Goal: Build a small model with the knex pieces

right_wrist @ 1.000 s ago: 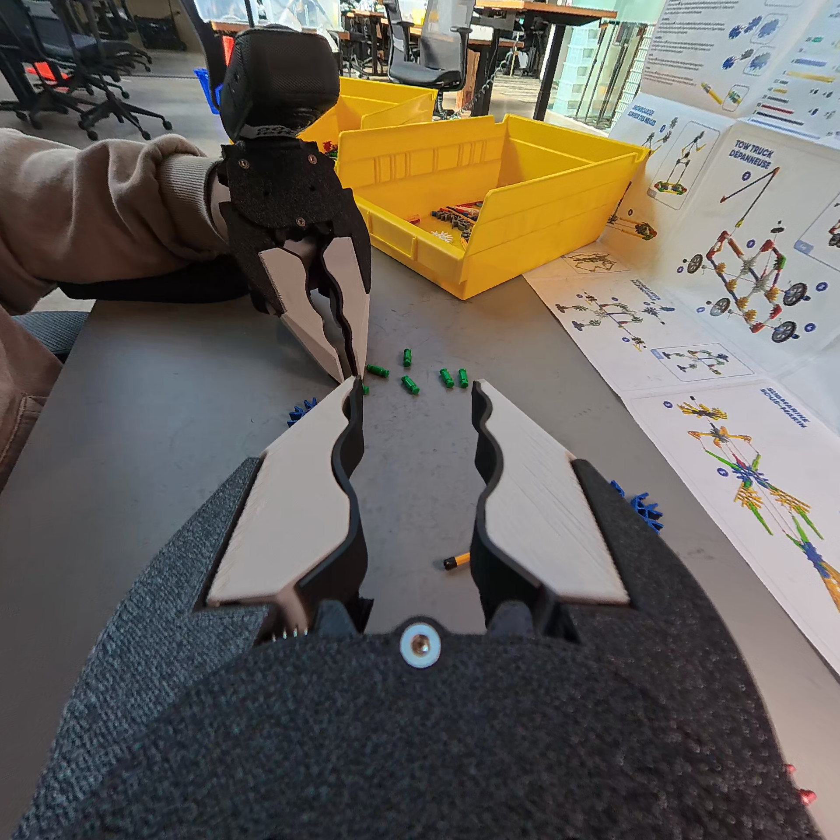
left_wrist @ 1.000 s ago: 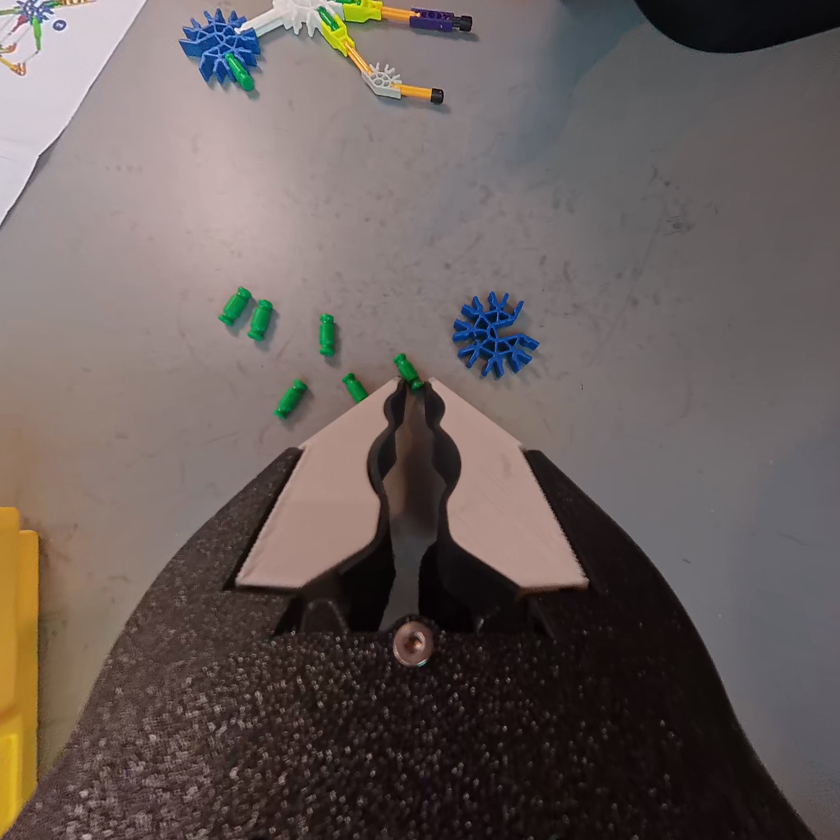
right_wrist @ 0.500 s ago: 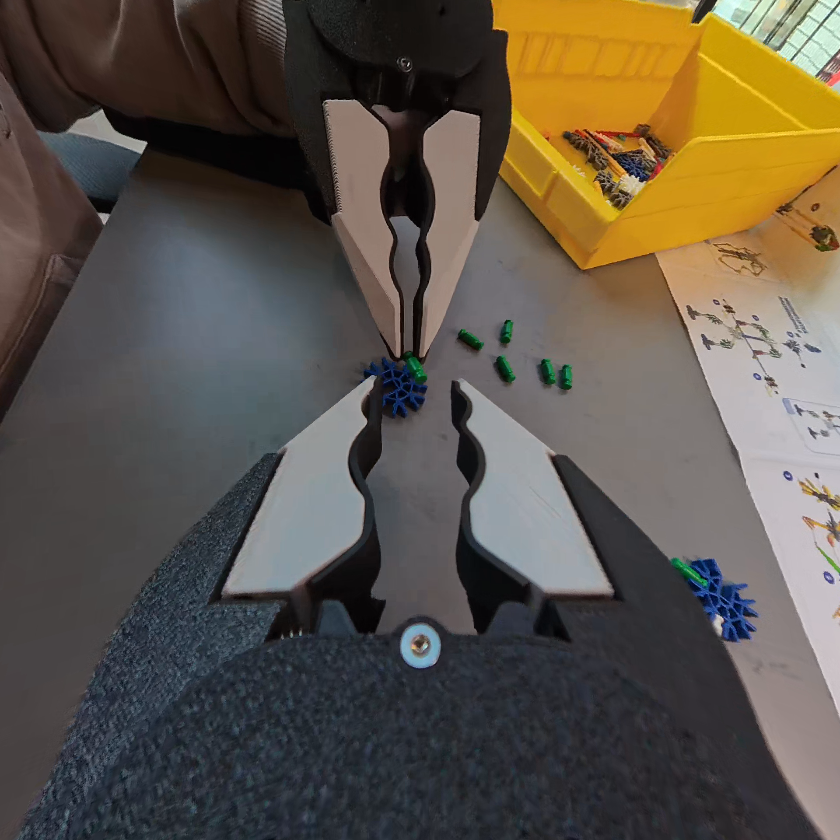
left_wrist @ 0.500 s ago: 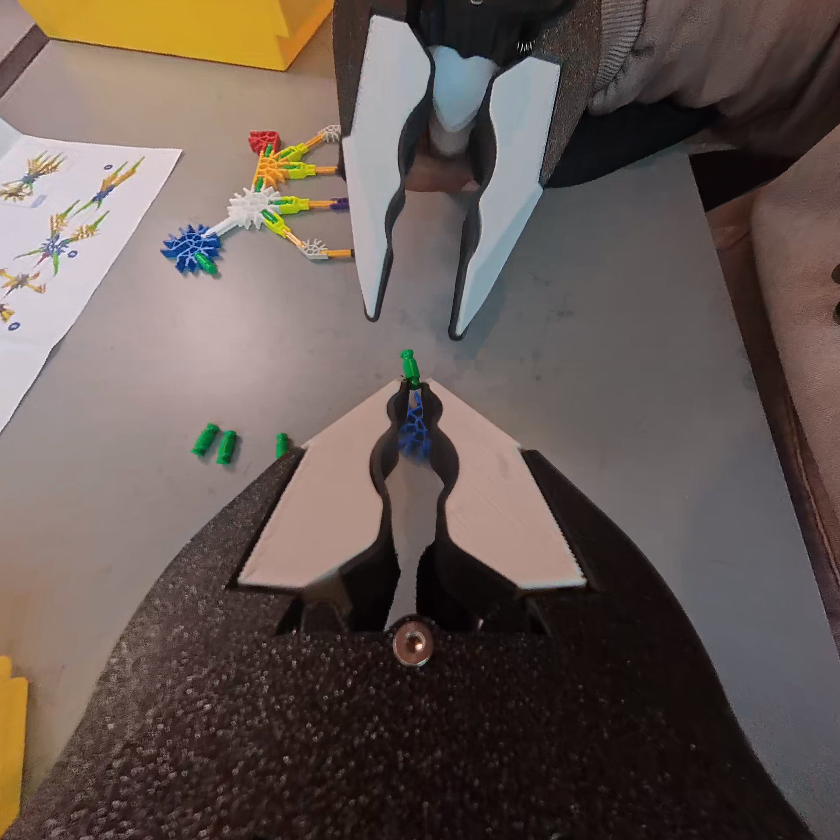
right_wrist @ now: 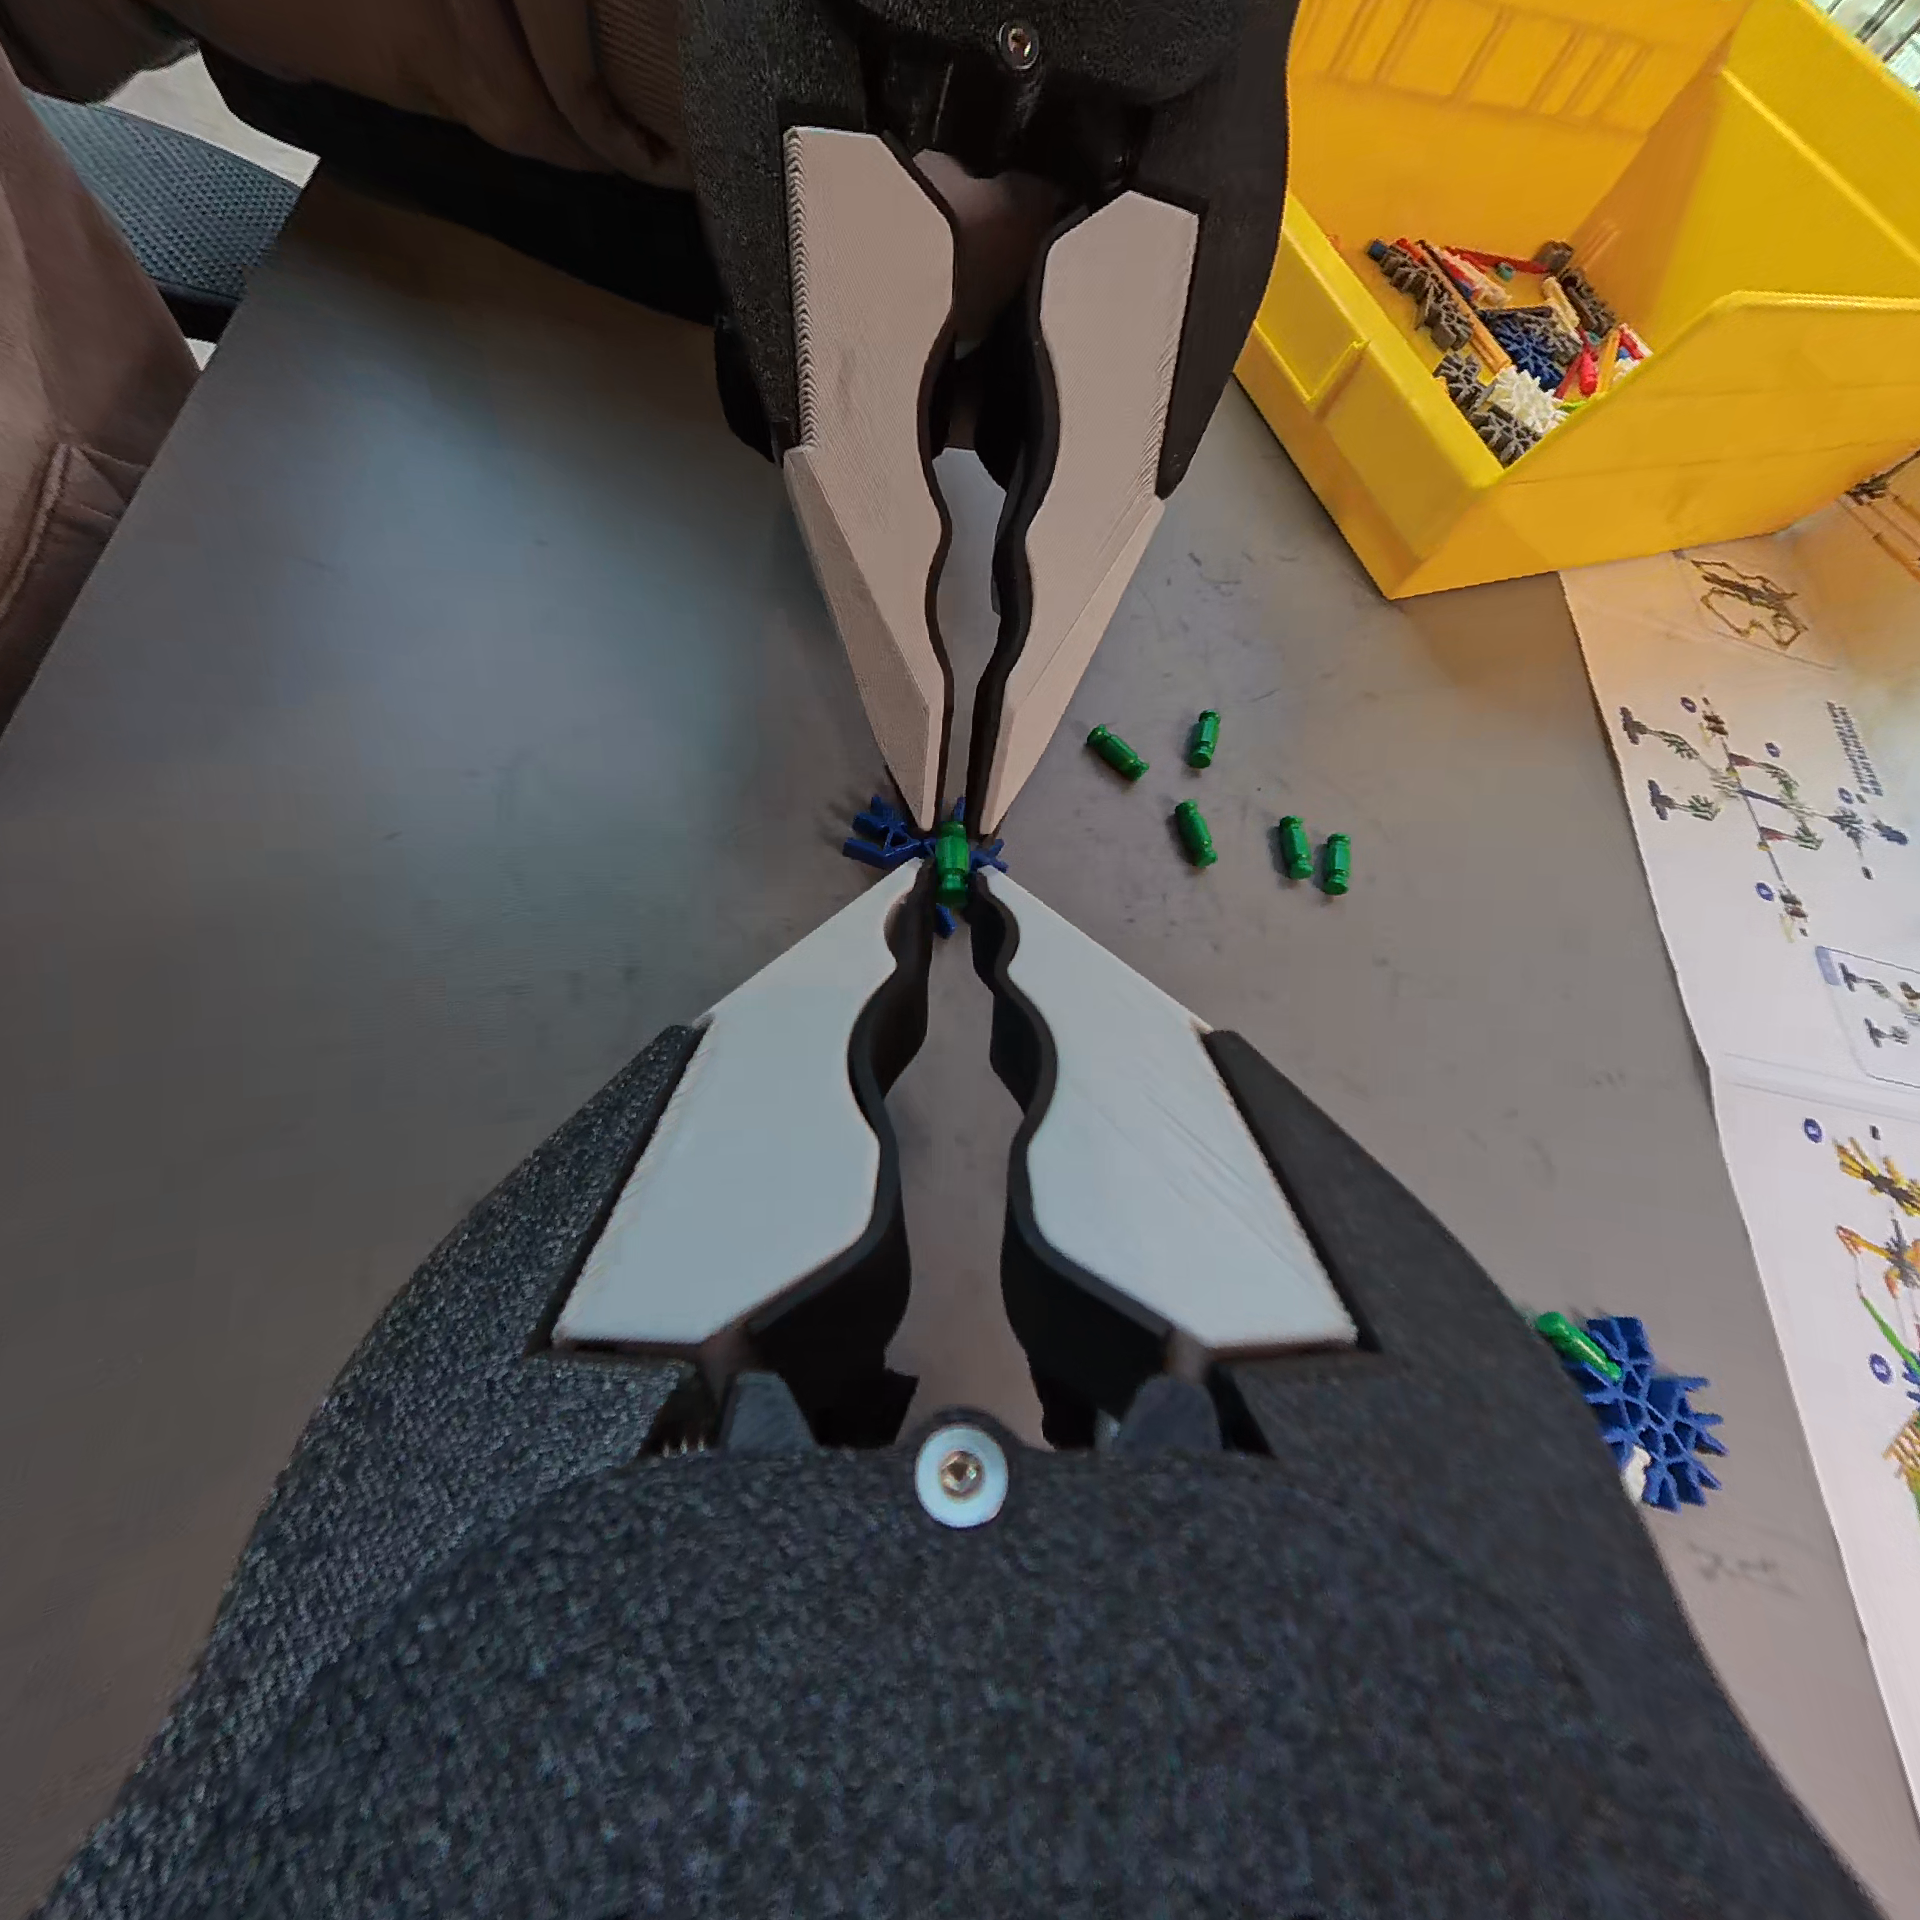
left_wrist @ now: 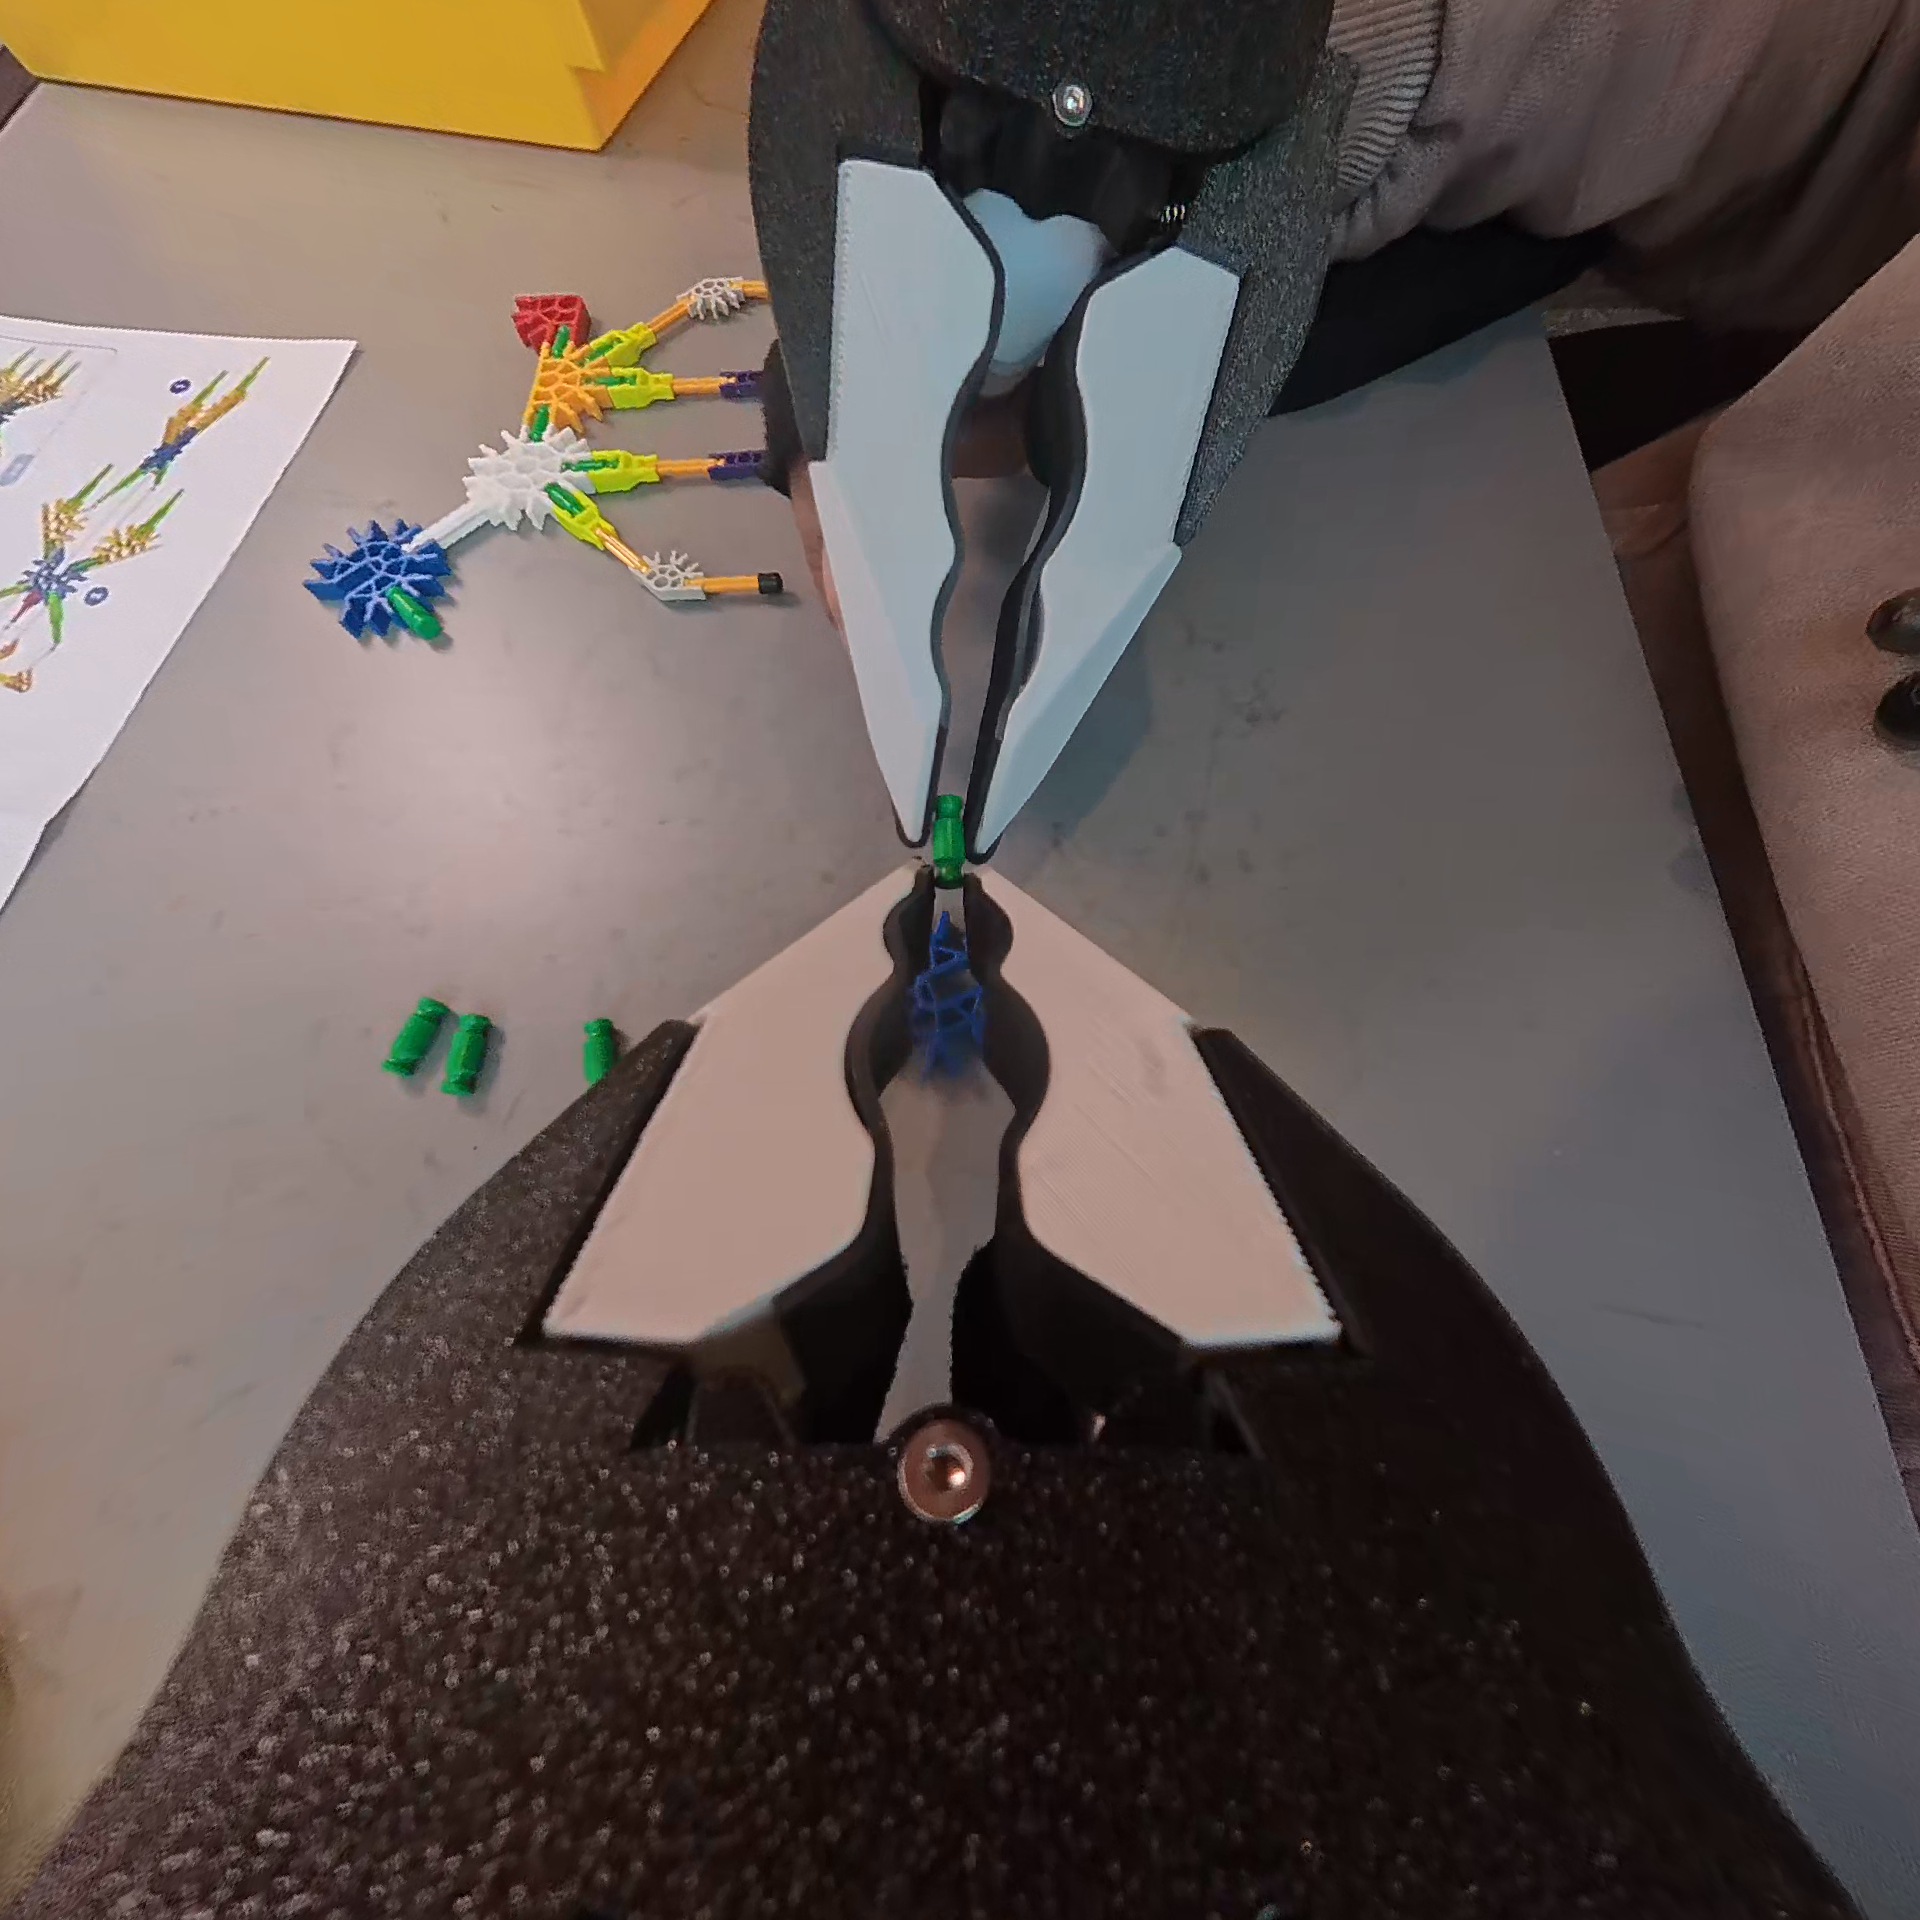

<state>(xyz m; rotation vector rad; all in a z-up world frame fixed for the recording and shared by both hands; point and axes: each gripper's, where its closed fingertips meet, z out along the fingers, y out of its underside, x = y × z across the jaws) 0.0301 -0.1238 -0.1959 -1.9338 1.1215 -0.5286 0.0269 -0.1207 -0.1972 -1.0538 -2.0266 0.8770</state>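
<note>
Left gripper (left_wrist: 943, 881) clamped on green rod (left_wrist: 948, 844) above grey table (left_wrist: 1299, 831); right gripper (right_wrist: 948, 885), narrow, pinches its other end at 12 o'clock. Rod looks light, stiff, slick; grip mid-shaft. Blue snowflake connector (right_wrist: 883, 837) beneath.

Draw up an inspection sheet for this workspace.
Surface: grey table, scuffed.
Job's things: green rod pinched at both ends over a blue connector; contact between them unclear.
Clutter: five loose rods, part-built model, printed sheets, yellow bin of parts.
Tools: left tool shut on rod; right tool shut on its other end, tips facing.
Cables: nothing seen.
Surroundings: sleeve beyond the table edge.
</note>
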